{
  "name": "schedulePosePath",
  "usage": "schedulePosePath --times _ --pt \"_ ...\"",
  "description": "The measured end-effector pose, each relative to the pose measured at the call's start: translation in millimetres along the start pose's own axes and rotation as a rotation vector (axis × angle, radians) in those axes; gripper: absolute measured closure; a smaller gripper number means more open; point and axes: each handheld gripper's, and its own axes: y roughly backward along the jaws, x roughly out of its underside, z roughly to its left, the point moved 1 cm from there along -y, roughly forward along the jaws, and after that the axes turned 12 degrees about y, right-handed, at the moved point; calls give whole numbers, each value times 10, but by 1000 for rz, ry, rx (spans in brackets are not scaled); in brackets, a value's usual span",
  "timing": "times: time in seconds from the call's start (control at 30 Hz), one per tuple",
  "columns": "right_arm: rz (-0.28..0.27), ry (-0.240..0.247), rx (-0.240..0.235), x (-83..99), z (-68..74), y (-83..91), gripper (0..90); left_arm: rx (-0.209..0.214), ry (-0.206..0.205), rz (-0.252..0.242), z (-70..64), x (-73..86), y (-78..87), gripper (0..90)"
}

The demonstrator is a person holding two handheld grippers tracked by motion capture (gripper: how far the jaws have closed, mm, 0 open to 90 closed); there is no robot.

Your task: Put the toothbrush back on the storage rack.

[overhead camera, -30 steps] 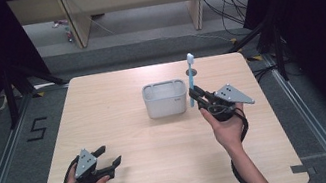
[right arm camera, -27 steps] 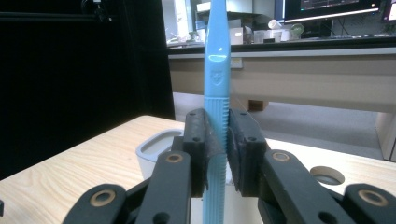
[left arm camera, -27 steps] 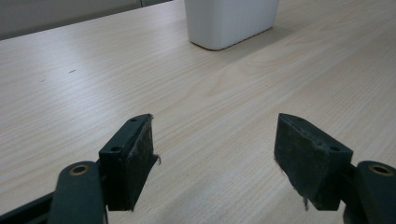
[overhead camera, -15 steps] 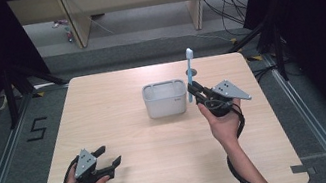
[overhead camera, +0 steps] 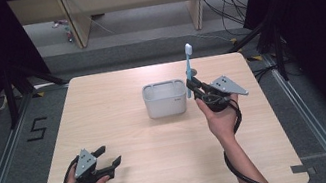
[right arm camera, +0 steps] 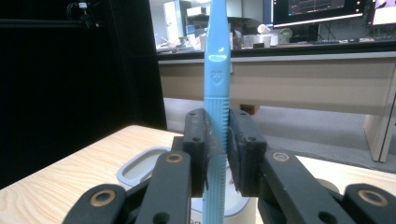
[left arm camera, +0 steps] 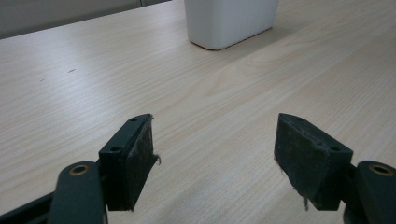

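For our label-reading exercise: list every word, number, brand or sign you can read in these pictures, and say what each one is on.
"5": marked on the grey floor left of the table.
Small shield-shaped emblem on the blue toothbrush held in the right claw: too small to read.
Text on the monitors behind the desk: too blurred to read.

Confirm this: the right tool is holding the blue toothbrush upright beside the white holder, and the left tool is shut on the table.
Not quite. The left tool is open, its jaws standing wide apart, as the left gripper view shows. The rest holds: the right tool holds the blue toothbrush upright beside the white holder.
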Motion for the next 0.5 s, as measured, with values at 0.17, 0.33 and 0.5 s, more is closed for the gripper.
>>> schedulePosePath --times 0.17,0.33,0.5 --pt "10 -3 6 -6 0 -33 785 4 0 -4 0 1 -4 280" --pt "6 4 14 -16 -9 -71 786 5 2 -3 1 1 -5 280" --pt "6 9 3 -33 -5 -119 786 4 2 -2 3 0 -5 279"
